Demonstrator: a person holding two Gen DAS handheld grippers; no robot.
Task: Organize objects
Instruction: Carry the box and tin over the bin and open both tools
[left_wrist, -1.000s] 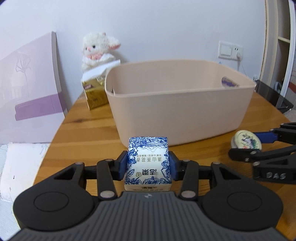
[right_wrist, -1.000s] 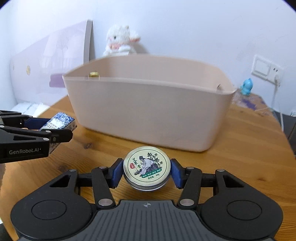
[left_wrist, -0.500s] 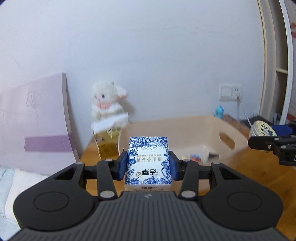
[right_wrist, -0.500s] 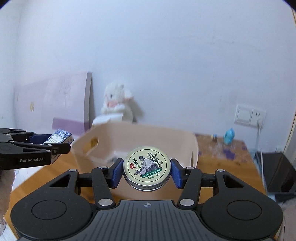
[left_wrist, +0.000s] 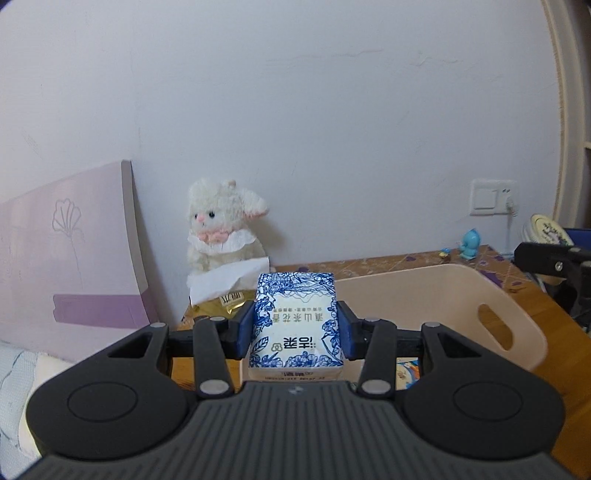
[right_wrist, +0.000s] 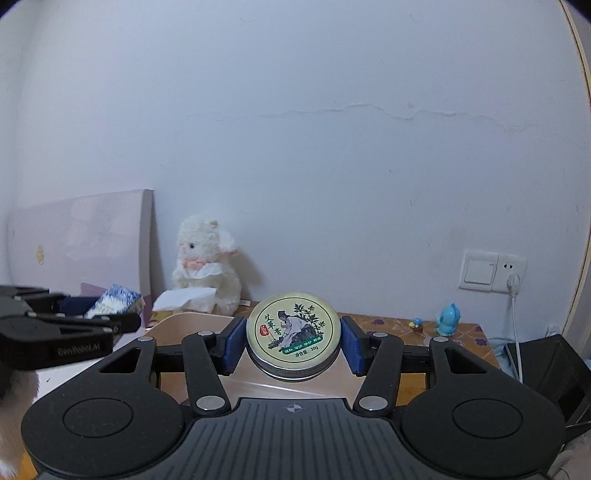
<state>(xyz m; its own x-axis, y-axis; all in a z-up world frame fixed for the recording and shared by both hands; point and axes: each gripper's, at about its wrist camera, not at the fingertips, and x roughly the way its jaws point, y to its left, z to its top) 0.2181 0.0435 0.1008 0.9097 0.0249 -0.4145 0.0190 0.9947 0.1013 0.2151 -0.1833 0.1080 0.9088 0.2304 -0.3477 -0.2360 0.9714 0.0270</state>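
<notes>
Left wrist view: left gripper (left_wrist: 295, 328) clamped on blue-white tissue pack (left_wrist: 295, 325), held in air above near end of beige bin (left_wrist: 461, 306). Right gripper (right_wrist: 293, 341) pads tight on round ointment tin (right_wrist: 293, 334), also above bin. Plush lamb (left_wrist: 221, 229) against wall behind; wooden table (left_wrist: 546, 317) under bin.

A plain white wall (right_wrist: 332, 166) with a thin crack (right_wrist: 406, 112) backs the wooden bench (left_wrist: 524, 291). A switch and socket plate (right_wrist: 493, 275) sits low on the right, a cord plugged in. A pale pink board (left_wrist: 66, 251) leans against the wall at left.
</notes>
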